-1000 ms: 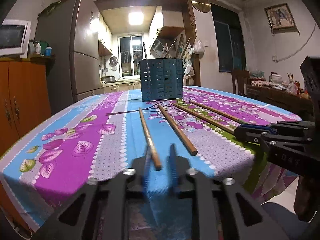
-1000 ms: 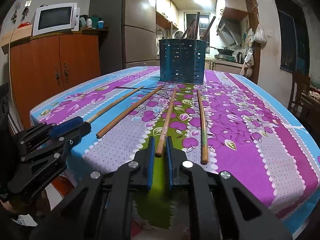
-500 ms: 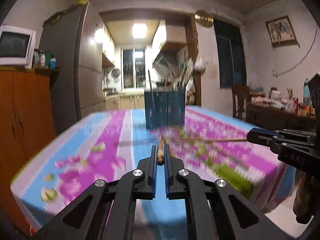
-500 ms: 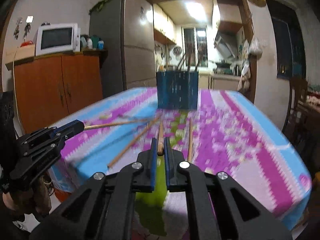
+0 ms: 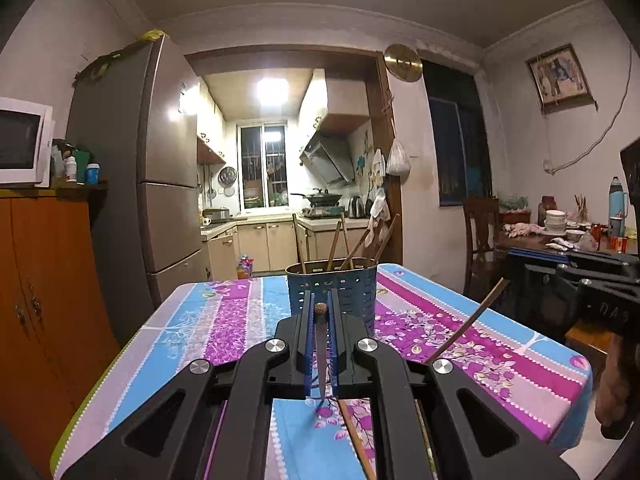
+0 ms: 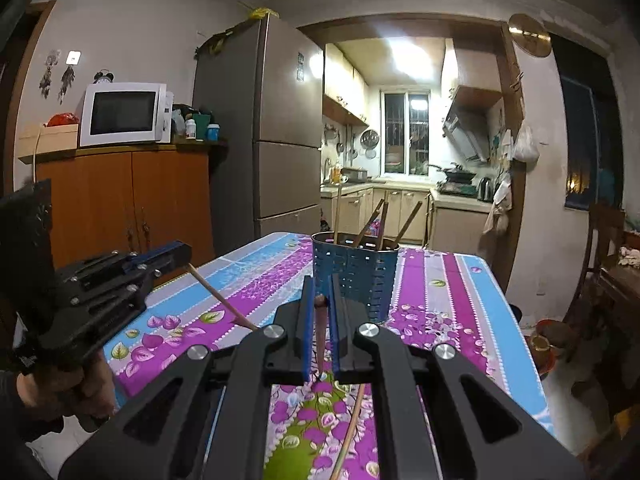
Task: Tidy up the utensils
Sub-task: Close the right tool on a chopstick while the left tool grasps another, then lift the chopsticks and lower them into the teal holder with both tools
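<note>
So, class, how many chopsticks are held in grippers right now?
2. One chopstick is clamped in the left gripper, and the other chopstick in the right gripper. Neither gripper hides a second one.

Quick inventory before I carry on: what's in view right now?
holder: one, blue, perforated, far end of table
chopsticks in holder: about four, brown, leaning
chopsticks on table: at least one, brown, near edge
tablecloth: one, purple and blue floral
fridge: one, grey, left of doorway
microwave: one, white, on orange cabinet
left tool: shut on a chopstick
right tool: shut on a chopstick
</note>
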{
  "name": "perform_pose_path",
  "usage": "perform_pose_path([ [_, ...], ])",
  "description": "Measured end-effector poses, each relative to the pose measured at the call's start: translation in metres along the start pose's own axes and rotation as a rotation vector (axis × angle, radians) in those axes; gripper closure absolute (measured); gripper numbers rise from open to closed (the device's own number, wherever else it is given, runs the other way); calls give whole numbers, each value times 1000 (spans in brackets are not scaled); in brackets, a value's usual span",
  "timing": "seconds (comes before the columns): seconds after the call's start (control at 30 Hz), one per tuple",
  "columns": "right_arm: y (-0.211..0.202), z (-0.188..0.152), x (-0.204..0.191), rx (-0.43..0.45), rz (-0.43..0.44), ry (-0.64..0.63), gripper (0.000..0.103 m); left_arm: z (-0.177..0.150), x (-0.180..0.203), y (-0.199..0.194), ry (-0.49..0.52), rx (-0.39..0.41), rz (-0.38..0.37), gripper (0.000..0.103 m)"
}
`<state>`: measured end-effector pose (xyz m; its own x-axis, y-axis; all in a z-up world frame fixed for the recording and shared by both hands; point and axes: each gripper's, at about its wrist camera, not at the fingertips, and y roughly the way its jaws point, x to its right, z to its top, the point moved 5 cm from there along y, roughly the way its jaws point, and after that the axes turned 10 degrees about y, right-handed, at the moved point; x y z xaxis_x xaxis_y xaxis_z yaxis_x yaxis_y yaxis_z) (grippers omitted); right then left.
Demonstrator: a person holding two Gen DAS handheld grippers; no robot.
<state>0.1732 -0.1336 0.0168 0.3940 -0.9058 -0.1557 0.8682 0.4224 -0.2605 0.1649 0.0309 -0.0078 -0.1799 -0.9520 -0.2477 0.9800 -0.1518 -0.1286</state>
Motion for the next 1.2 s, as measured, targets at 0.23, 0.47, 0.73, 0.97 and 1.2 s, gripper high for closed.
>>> perform_pose_path([
  [0.23, 11, 19, 5, -19, 7, 12, 98, 13, -6, 16, -1, -30, 17, 95],
  [0.47, 21, 47, 14, -14, -11, 16, 98, 31, -15, 30, 16, -49, 31, 95],
  [0.73, 36, 84, 29, 2, -47, 13, 98, 56, -32, 63, -1, -83, 18, 95],
  [0.97, 54, 118, 48, 9, -68, 21, 98, 84, -43, 95, 2, -109, 16, 95],
  [1.2, 70, 149, 57, 6, -85, 13, 98, 118, -56, 117, 20, -113, 34, 95],
])
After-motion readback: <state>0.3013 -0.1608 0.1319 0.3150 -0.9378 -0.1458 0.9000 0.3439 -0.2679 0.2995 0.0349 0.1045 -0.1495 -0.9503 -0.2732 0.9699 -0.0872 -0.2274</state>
